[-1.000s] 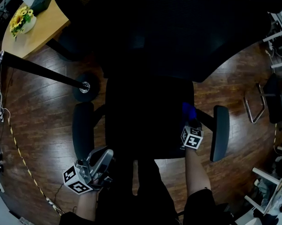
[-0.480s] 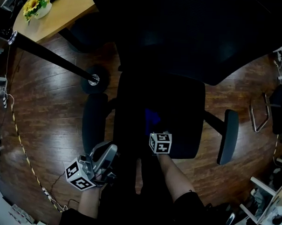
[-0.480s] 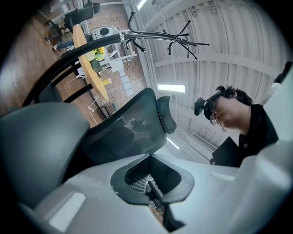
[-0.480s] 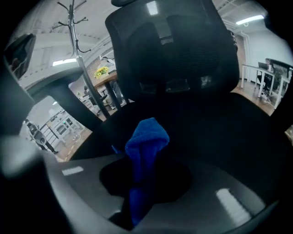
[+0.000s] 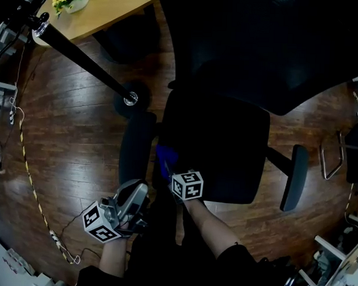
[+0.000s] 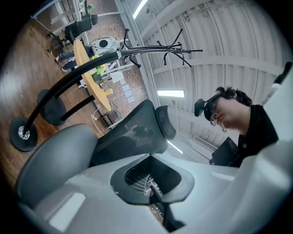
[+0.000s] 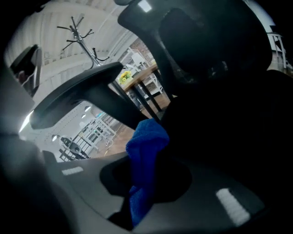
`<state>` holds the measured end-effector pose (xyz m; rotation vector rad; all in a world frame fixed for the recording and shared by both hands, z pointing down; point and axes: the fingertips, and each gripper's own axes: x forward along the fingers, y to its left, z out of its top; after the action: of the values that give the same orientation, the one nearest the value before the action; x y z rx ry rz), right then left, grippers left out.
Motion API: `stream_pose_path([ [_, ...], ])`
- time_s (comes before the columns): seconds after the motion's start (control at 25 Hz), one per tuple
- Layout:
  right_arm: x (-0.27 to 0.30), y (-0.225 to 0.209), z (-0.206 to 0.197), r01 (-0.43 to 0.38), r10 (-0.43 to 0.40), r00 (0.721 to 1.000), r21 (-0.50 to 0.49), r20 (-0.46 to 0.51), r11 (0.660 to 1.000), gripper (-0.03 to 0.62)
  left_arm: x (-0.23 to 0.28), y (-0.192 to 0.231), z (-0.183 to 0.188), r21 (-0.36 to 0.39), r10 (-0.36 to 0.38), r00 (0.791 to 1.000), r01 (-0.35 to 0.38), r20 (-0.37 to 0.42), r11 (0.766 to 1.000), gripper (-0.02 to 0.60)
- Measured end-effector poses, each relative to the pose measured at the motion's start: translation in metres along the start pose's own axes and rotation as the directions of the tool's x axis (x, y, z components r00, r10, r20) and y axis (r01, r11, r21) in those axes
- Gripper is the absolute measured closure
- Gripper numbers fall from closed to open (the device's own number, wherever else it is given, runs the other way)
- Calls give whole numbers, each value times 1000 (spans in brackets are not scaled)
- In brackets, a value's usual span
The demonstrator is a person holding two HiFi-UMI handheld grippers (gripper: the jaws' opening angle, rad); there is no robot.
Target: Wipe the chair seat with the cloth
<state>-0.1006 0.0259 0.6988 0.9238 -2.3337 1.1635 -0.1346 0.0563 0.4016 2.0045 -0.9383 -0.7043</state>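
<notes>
right tool (image 5: 169,170) clamped on bunched cloth (image 7: 145,146): likely soft, limp, light, best gripped at thick fold; left tool (image 5: 134,198) closed, empty

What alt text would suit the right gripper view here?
The right gripper is shut on a blue cloth, with the black chair filling the frame's right. Behind are an armrest, a coat stand and a wooden table with yellow flowers.
</notes>
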Motion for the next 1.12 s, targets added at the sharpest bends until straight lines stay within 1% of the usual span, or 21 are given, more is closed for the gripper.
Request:
stream_pose_path([
  [0.12,6,17,-19,0,-2,1000,-58,-26,998,533,-3,-2,2,6,-4,1000,4,-4,1000,589],
  [0.28,1,15,-33,35,-37,999,-147,-15,988,533,-4,-2,-1,7,-3,1000,3,-20,1000,589],
  [0.44,-15,-8,-41,96,-97,995,-138,-2,986,533,0,-2,-8,-1,-13,999,13,-41,1000,589],
  [0.64,-52,-57,-50,177,-178,984,-115,1,977,533,18,-8,-15,-7,-50,997,49,-63,999,589],
  [0.84,-112,-118,-58,293,-292,956,-46,20,955,533,31,-15,-30,-23,-81,992,79,-99,997,589],
  [1.0,-164,-164,-63,406,-405,914,-14,27,914,533,44,-22,-37,-29,-108,987,105,-118,994,589],
  [1.12,-200,-192,-65,475,-475,880,9,30,880,533,53,-27,-40,-31,-125,984,121,-129,992,589],
])
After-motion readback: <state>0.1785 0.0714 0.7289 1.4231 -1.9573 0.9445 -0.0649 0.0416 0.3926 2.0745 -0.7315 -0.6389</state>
